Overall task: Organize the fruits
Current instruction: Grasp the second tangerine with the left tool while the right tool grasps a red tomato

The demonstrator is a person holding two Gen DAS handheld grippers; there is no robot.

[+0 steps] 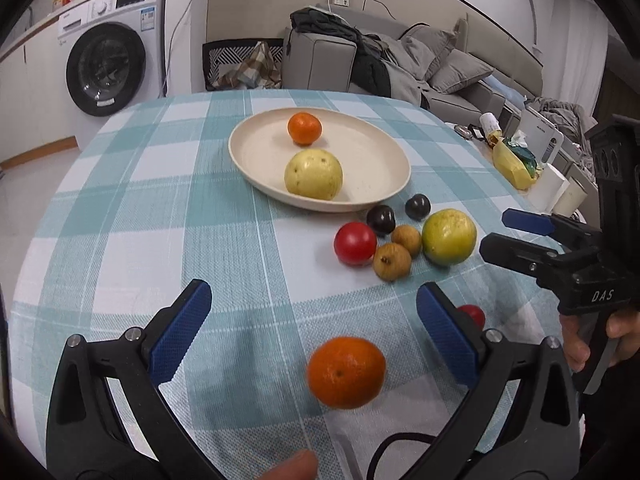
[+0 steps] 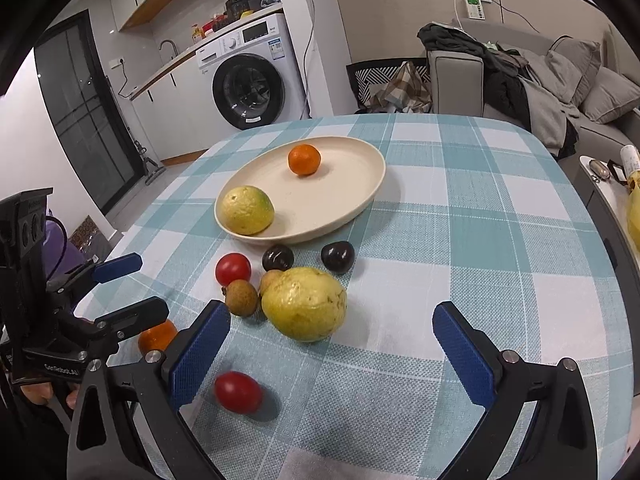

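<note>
Red oval tomato [image 2: 238, 392] lies crosswise near the spread right claw [image 2: 332, 354]; left claw [image 1: 314, 330] spread.

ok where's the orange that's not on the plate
On the tablecloth in the left wrist view, the loose orange lies between the open left tool's fingers, nearer the right one.

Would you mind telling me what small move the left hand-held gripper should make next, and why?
Probably lower the left hand-held gripper and close on the loose orange: it lies on the cloth between the open fingers, while the plate holds only two fruits.
</note>
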